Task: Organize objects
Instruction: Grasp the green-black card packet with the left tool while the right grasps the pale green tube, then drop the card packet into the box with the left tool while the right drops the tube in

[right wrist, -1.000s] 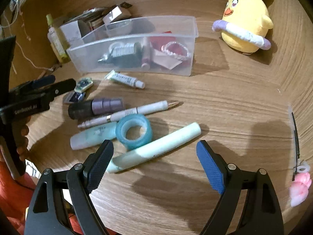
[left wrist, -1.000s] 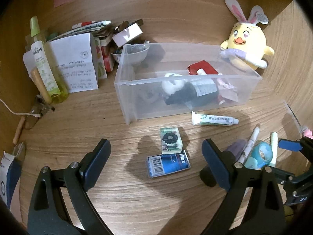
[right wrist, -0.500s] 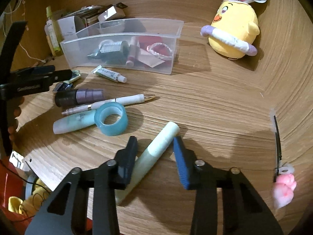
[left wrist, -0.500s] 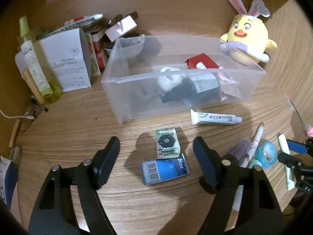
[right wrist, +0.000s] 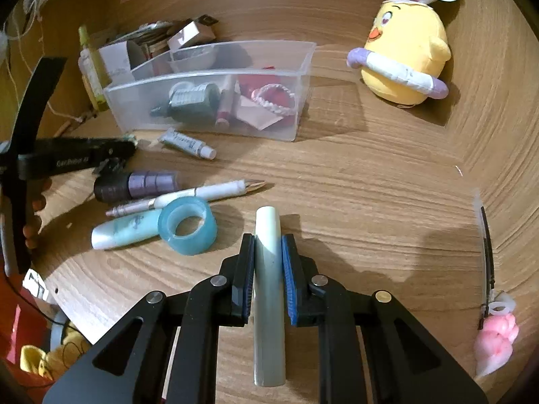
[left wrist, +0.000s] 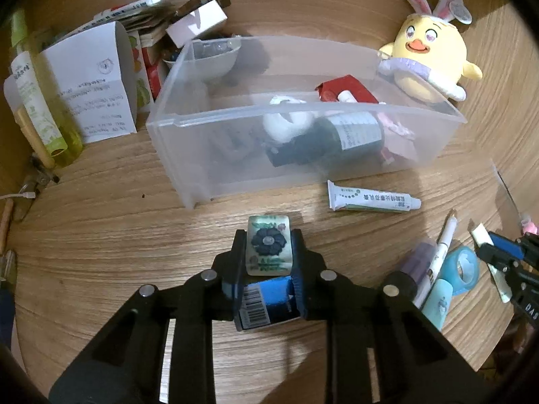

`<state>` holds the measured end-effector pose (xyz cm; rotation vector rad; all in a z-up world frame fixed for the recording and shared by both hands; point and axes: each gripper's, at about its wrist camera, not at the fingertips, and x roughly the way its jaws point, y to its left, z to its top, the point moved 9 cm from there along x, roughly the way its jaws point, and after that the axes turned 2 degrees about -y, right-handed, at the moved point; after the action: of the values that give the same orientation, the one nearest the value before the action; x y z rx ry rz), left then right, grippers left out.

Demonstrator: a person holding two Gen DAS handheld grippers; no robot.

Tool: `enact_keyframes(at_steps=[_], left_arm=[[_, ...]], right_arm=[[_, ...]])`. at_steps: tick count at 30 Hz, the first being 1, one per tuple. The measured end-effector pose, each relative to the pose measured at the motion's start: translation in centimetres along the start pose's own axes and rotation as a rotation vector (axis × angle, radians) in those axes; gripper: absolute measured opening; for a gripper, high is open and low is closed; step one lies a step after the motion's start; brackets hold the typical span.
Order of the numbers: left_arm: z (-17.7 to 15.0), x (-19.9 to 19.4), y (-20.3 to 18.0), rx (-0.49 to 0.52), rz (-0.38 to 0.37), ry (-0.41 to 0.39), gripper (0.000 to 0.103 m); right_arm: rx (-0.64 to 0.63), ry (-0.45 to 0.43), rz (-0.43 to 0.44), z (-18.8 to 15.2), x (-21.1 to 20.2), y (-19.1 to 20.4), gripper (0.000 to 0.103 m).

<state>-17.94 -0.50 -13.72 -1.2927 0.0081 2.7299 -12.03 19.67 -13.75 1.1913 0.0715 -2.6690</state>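
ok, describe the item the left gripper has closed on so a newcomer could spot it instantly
Start at the clear plastic bin in the middle of the wooden desk. Just in front of it, the left gripper is shut on a small pale green packet. Unlike the blue barcoded box beside it and the white tube to the right, it has a dark flower printed on top.
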Motion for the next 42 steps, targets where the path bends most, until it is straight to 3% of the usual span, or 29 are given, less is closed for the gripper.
enact_keyframes(at_steps=[12,20,29,36,42], left_arm=[[1.2,-3.4,0.6,-0.027,0.011,-0.111,0.024],[3.9,-7.1,0.3,-0.017,0.023,-0.231,0.024],[7.1,-8.9,0.8,-0.038,0.035,-0.31,0.024],[9.8,-8.6,1.8,-0.057,0.033,-0.329,0.024],[10.8,-6.1,2.4,-0.074,0.027,-0.28,0.024]], right_arm=[[0.041,-0.132,-0.018,4.8,-1.8,-1.3,0.014],[0.038,-0.239,-0.011,9.5,-3.3,-1.2,0.014],[0.012,-0.348,0.013,15.0,-4.7,0.3,0.014],[-0.052,-0.392,-0.019,18.7,-4.6,1.6,0.014],[-0.095,-0.336,-0.047,20.4,-1.1,2.3,0.014]])
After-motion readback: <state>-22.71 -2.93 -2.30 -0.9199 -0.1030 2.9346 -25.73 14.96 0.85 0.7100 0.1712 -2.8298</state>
